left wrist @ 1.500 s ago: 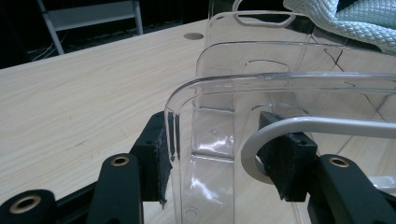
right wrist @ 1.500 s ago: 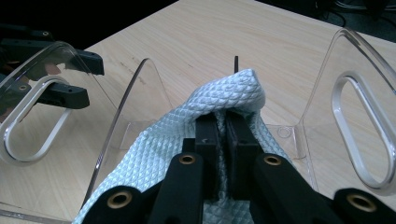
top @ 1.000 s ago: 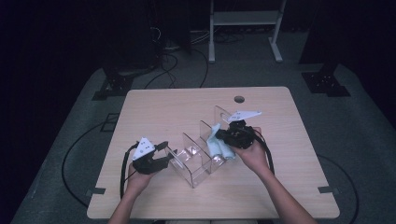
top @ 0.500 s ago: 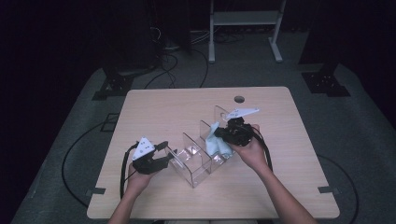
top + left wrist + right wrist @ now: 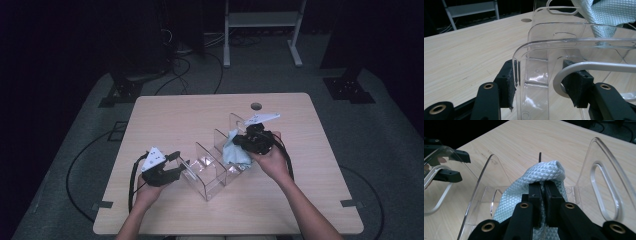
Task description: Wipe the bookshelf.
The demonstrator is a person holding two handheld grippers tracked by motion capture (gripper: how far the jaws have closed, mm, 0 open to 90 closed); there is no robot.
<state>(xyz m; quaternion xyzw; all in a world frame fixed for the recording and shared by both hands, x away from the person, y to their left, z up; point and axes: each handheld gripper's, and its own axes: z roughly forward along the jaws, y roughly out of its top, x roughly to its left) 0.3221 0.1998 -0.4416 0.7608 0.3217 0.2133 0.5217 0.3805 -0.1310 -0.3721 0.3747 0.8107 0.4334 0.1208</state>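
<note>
table (image 5: 170, 120): pale wood, flat and bare around the work; everything rests near its middle
clear rack (image 5: 212, 167): see-through plastic file holder with upright dividers, standing mid-table; likely stiff, light and slick, so it would slide if pushed without a brace; the end wall and rim are the sensible place to grip
cloth (image 5: 544, 173): pale blue waffle-weave, soft and limp, draped into a slot at the rack's far end; probably very light and will bunch or snag on a divider edge; best pinched at a folded bunch, as now
left claw (image 5: 544, 82): part-way closed, pads clamped either side of the rack's near end wall and its white handle loop, steadying it
right claw (image 5: 544, 192): jaws nearly together, pinching a fold of the cloth between the dividers
</note>
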